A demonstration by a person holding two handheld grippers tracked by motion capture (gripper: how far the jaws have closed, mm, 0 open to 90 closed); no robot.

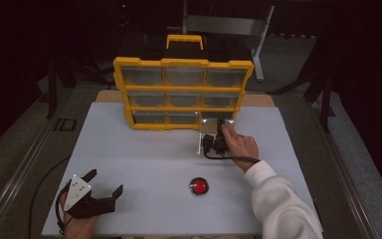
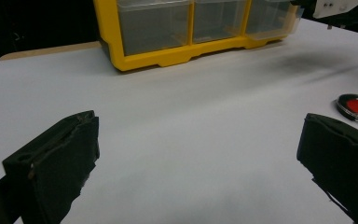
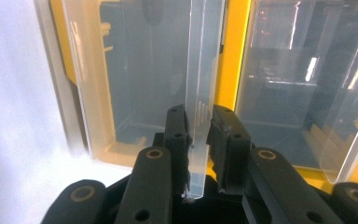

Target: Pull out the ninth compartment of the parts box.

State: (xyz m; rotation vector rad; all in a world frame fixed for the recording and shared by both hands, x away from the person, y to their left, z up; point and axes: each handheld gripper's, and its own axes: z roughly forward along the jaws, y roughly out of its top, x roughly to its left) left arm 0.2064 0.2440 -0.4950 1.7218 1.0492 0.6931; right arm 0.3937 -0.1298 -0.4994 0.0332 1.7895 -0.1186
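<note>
Drawer front edge point(image 3: 199, 93) pinched in right gripper's point(image 3: 199, 122) jaws — left gripper point(image 2: 200, 154) spread.

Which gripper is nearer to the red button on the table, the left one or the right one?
The right gripper. It is at the yellow drawer organizer, fingers shut on a clear drawer's pull tab, just beyond the red button. The left gripper rests open, farther off at the table's near left corner.

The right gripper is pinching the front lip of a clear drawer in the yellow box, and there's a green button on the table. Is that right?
Almost. The button is red, not green, as the high view shows. The right gripper does pinch the lip of the clear drawer in the yellow box.
</note>
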